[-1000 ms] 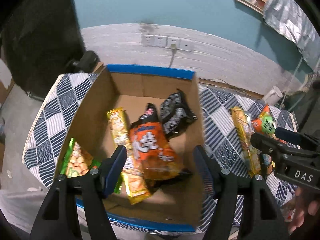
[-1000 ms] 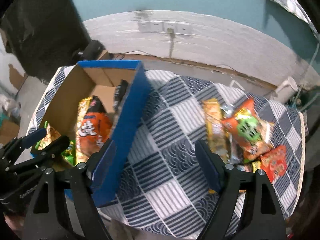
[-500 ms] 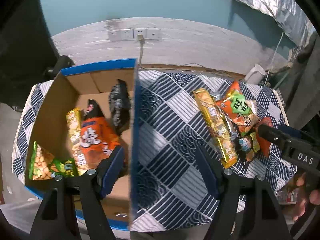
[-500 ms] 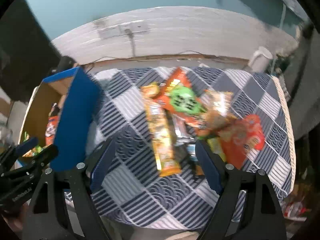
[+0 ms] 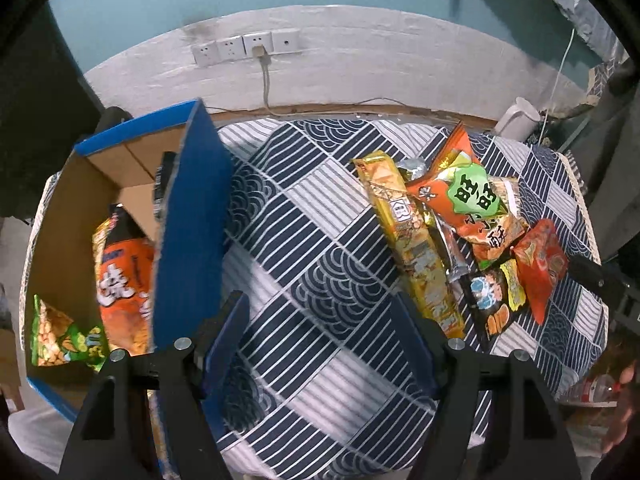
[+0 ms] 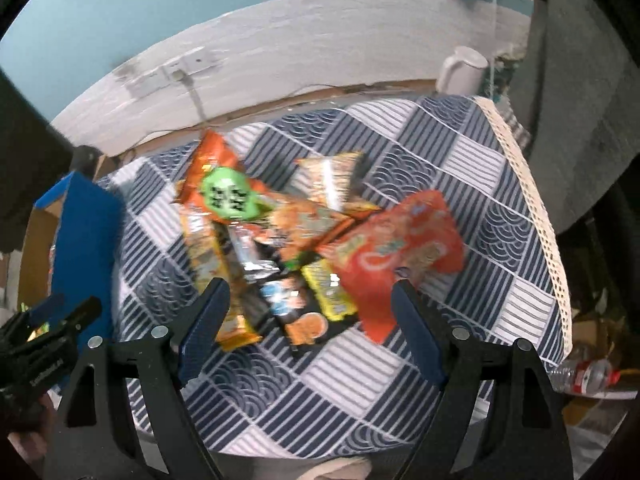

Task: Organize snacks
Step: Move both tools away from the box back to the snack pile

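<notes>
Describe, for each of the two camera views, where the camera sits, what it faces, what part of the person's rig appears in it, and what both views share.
Left wrist view: sits on the left claw, open, looking forward over the tablecloth, cardboard box at left; the right claw's tip enters at right.
Right wrist view: sits on the right claw, open, facing the snack pile; the left claw shows lower left.
Shared: the orange bag with green label, the long yellow packet and the box.

Both wrist views look down from above the table's near edge, sharing the snack pile [image 5: 460, 232] and box [image 5: 188, 220]
</notes>
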Demonstrator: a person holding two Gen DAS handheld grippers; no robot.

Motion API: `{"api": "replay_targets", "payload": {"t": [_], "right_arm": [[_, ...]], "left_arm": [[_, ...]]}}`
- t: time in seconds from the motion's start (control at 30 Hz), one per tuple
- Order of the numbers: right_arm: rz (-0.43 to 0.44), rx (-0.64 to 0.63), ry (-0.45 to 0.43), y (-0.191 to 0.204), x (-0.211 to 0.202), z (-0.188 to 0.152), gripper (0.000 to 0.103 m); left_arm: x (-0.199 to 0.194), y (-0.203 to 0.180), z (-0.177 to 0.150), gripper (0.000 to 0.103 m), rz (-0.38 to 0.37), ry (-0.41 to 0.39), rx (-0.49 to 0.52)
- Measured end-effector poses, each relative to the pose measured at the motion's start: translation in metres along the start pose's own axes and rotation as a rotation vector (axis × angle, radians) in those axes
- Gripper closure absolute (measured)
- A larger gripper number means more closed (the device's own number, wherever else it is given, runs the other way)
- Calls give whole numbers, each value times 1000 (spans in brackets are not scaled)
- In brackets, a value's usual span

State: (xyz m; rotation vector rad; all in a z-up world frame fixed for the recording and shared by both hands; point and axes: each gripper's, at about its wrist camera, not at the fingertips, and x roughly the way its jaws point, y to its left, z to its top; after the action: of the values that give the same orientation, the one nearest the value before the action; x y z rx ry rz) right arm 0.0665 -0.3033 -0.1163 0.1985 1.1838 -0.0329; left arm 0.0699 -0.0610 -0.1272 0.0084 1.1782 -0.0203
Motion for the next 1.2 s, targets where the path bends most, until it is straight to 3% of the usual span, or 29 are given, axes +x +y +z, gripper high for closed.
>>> {"api": "replay_targets", "payload": {"t": [0.27,0.73,0.97,1.2], "right_arm": [[-77,61,71,-29,43,13,19],[-113,114,131,-38,92,31,20],[-187,45,154,-41,88,13,19],[-227,56,209,-69,82,-21,20]], "left_arm": [[32,-22,7,28,-5,56,-2],[65,-34,18,28,-22,123,-17],[66,-40,18,26,-23,125,-1],[63,-49,12,24,-53,138,-1]]}}
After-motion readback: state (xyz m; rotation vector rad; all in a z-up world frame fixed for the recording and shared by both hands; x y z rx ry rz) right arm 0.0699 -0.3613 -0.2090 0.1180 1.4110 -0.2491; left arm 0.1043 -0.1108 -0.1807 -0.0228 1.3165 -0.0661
